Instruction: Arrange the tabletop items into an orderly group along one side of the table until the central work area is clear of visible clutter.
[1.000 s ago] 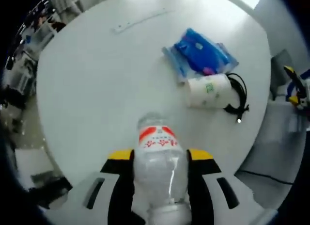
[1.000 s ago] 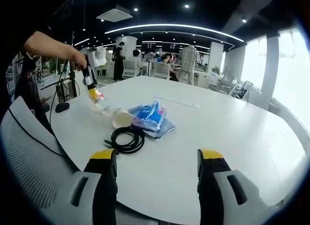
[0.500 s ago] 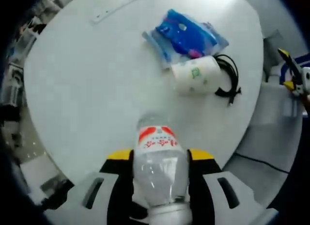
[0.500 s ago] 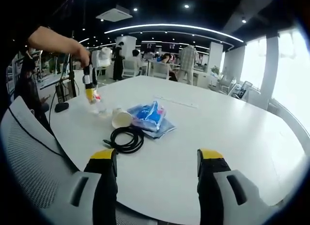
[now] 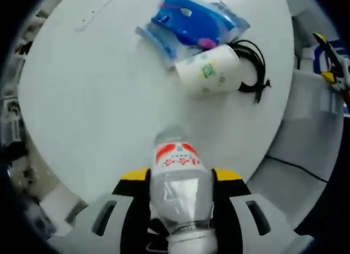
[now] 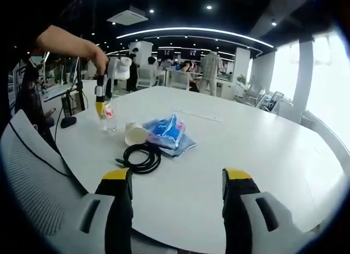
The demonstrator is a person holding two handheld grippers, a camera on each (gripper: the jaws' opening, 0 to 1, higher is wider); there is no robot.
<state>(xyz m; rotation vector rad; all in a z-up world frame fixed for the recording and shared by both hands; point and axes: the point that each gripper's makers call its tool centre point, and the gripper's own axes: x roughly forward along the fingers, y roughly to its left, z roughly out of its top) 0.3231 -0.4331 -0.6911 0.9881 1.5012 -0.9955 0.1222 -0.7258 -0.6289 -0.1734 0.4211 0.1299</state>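
Observation:
A clear plastic bottle [image 5: 178, 196] with a red-and-white label is clamped between the yellow-tipped jaws of my left gripper [image 5: 180, 175], above the white table [image 5: 87, 106] near its edge. Beyond it a white paper cup [image 5: 208, 72] lies on its side, touching a blue plastic bag [image 5: 191, 23] and a coiled black cable [image 5: 255, 62]. In the right gripper view a hand holds the left gripper [image 6: 100, 98] upright with the bottle [image 6: 108, 118] pointing down beside the cup [image 6: 133, 134], bag [image 6: 167, 131] and cable [image 6: 140, 156]. My right gripper [image 6: 178, 196] hangs open over the table's near edge.
A thin white strip [image 6: 199, 115] lies further out on the round table [image 6: 262, 150]. A grey mesh chair [image 6: 33, 177] stands at the left of the right gripper view. Desks, chairs and people fill the office behind. Floor and a chair show past the table's edge [image 5: 306, 133].
The left gripper has swung the bottle from a slant to upright and moved it closer to the cup. The right gripper has stayed where it was, still open.

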